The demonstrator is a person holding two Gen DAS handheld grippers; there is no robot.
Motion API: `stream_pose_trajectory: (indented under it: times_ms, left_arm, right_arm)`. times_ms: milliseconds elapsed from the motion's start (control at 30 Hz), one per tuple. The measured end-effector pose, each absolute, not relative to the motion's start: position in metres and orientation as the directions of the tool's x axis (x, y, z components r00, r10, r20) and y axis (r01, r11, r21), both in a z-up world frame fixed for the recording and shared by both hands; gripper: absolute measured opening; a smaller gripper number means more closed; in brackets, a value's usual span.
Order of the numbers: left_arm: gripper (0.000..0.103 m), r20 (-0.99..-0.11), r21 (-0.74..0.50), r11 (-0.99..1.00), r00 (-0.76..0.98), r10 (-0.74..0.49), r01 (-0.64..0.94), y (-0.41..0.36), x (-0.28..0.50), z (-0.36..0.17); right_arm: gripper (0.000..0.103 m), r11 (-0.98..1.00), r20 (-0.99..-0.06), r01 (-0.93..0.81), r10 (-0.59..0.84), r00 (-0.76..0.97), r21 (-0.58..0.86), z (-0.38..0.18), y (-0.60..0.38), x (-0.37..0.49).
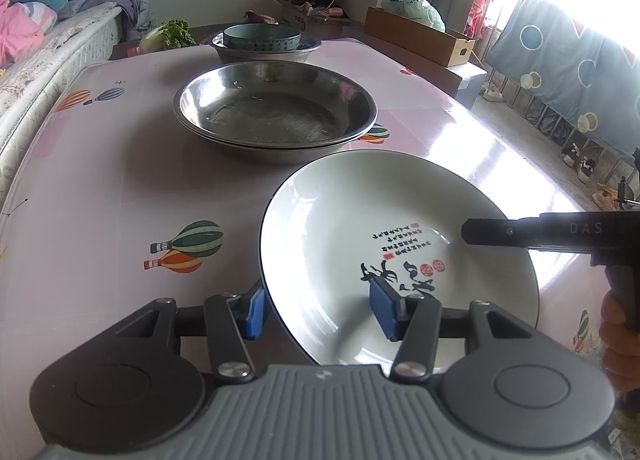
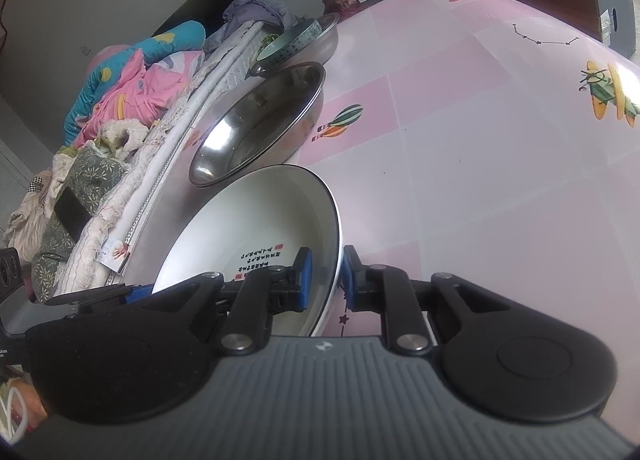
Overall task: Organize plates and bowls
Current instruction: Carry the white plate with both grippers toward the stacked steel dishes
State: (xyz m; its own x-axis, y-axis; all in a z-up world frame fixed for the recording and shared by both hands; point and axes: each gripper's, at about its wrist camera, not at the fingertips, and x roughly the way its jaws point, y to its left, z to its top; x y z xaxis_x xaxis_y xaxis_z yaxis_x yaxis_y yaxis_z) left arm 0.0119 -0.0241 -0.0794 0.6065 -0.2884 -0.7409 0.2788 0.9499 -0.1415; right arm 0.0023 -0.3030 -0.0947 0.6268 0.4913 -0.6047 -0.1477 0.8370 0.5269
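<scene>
My right claw (image 2: pixel 325 280) is clenched on the rim of the white ceramic plate with black calligraphy (image 1: pixel 384 244), at its 3 o'clock edge. My left claw (image 1: pixel 316 310) stands released around the 7 o'clock rim, pads not pressing. The stacked steel basins (image 1: pixel 276 110) wait at 11 o'clock on the pink table (image 1: pixel 100 188). I judge I should keep the plate level and lift slowly.

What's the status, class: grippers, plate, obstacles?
Right hand-held gripper shut on white plate rim. Left hand-held gripper open astride rim. Steel bowls ahead.
</scene>
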Motion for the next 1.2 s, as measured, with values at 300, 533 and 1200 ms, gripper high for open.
stream_pose_trajectory:
  times_ms: [300, 533, 1200]
  left_arm:
    - [0.052, -0.739, -0.139, 0.953, 0.612, -0.282, 0.271, -0.023, 0.012, -0.079]
    - [0.055, -0.720, -0.132, 0.959, 0.640, -0.268, 0.253, -0.024, 0.015, -0.081]
    - [0.042, -0.717, -0.121, 0.953, 0.639, -0.278, 0.279, -0.038, 0.019, -0.081]
  right_arm:
    - [0.017, 0.846, -0.600, -0.179, 0.489, 0.633, 0.502, -0.094, -0.301, -0.004]
    - [0.018, 0.890, -0.608, -0.209, 0.433, 0.666, 0.405, -0.090, -0.287, -0.006]
    - [0.018, 0.915, -0.607, -0.157, 0.368, 0.705, 0.372, -0.090, -0.300, -0.002]
